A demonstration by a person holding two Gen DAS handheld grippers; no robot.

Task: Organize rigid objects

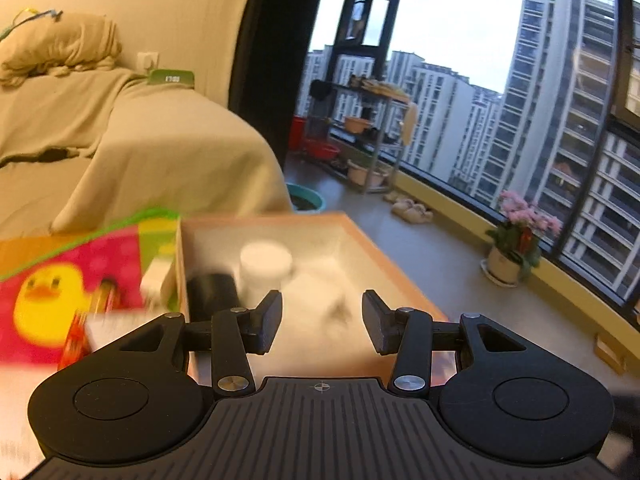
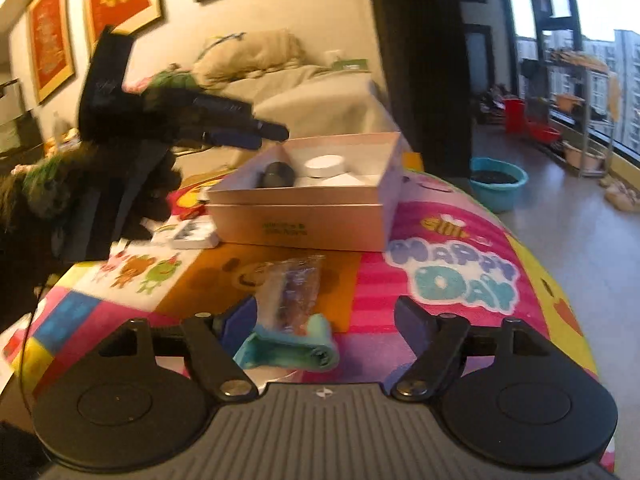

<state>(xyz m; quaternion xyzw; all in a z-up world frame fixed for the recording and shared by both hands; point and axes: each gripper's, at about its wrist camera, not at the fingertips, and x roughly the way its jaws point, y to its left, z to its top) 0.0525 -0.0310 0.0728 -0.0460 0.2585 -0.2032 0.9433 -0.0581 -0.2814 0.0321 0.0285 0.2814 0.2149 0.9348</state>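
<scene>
An open cardboard box (image 2: 304,220) stands on a colourful cartoon tablecloth (image 2: 452,272). Inside it lie a white round jar (image 2: 325,165) and a dark cylinder (image 2: 276,174). In the left wrist view the box (image 1: 360,236) is just ahead, with the jar (image 1: 266,264) and the dark cylinder (image 1: 212,296) blurred inside. My left gripper (image 1: 322,320) is open and empty above the box; it also shows in the right wrist view (image 2: 256,134). My right gripper (image 2: 326,326) is open, low over the cloth, with a clear and teal object (image 2: 290,320) lying between its fingers.
A small white box (image 2: 192,232) and small red items (image 1: 76,336) lie on the cloth left of the cardboard box. A covered sofa (image 1: 160,140) stands behind. A teal basin (image 2: 498,180), a metal shelf rack (image 1: 360,132) and a flower pot (image 1: 516,240) stand on the floor by the window.
</scene>
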